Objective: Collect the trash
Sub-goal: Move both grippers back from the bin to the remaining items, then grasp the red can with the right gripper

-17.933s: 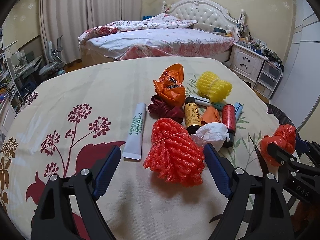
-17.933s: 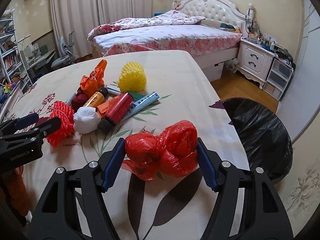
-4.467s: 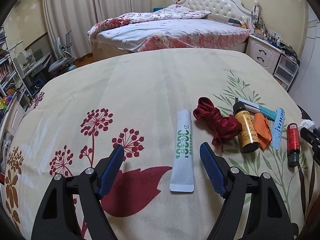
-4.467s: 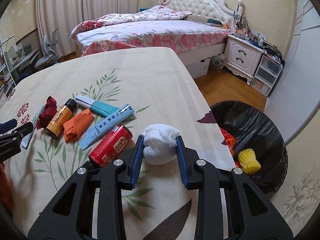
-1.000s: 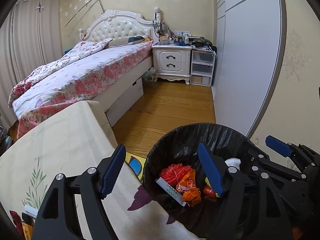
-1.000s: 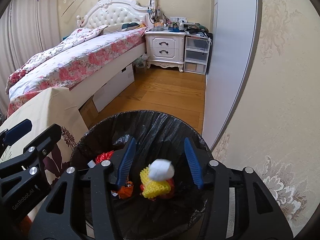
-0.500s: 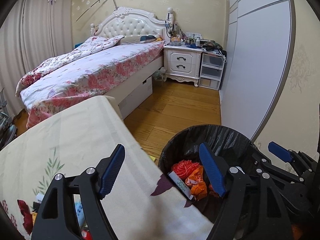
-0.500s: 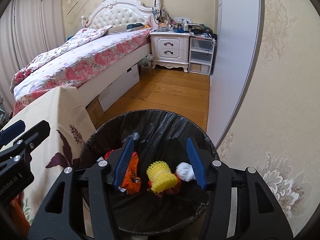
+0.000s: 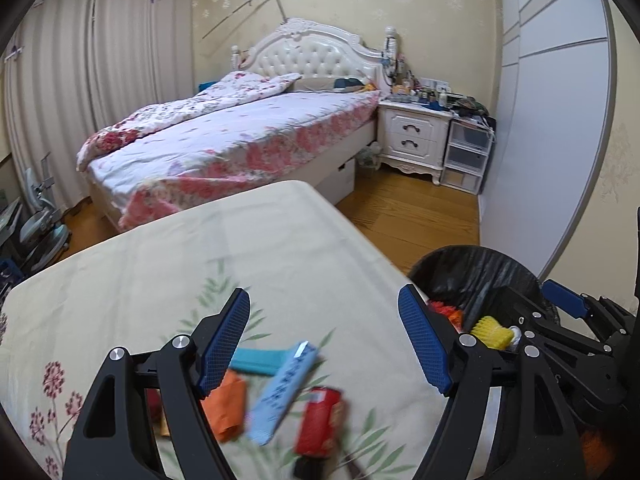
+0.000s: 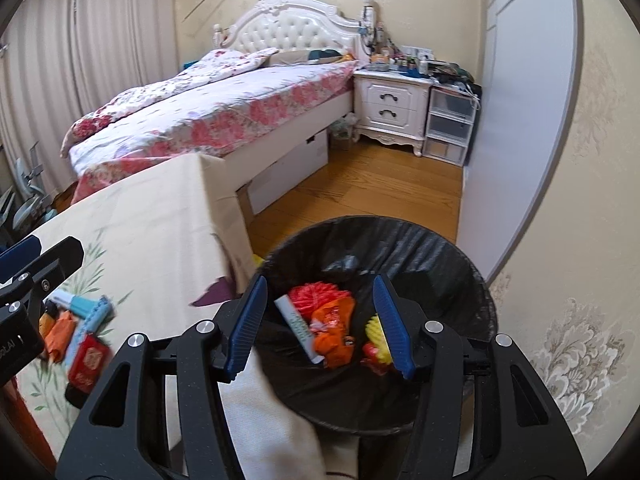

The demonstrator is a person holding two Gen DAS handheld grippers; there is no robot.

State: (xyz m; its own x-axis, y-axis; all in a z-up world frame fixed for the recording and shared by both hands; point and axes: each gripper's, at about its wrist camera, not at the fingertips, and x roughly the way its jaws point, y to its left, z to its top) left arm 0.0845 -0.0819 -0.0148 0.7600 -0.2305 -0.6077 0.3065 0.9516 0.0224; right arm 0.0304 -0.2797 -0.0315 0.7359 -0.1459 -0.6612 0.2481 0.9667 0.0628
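1. Black plastic lined the trash bin (image 10: 440, 264), which stood on the wooden floor (image 10: 360, 188) just beside the corner of the counter (image 9: 200, 248).
2. Inside the bin lay a red mesh ball (image 10: 316, 294), a crumpled orange wrapper (image 10: 334, 332), a white tube (image 10: 298, 328) and a yellow foam net (image 10: 376, 338), all bunched together on the liner.
3. Over the bin hung the right hand-held gripper (image 10: 326, 326), its blue pads spread apart with nothing pinched between them.
4. Above the counter's cream floral cloth hung the left hand-held gripper (image 9: 324, 340), its pads (image 9: 224, 340) spread wide and gripping nothing.
5. Remaining trash sat on the counter below the left hand-held gripper, blurred: a teal tube (image 9: 260, 360), a light blue tube (image 9: 284, 392), an orange packet (image 9: 226, 408) and a red can (image 9: 320, 420), lying close together.
6. From the left wrist view, the right hand-held gripper showed at the right edge, over the bin's rim.
7. Behind the counter stood a bed (image 9: 240, 132) with a floral cover, and a white nightstand (image 9: 412, 140) beside it.
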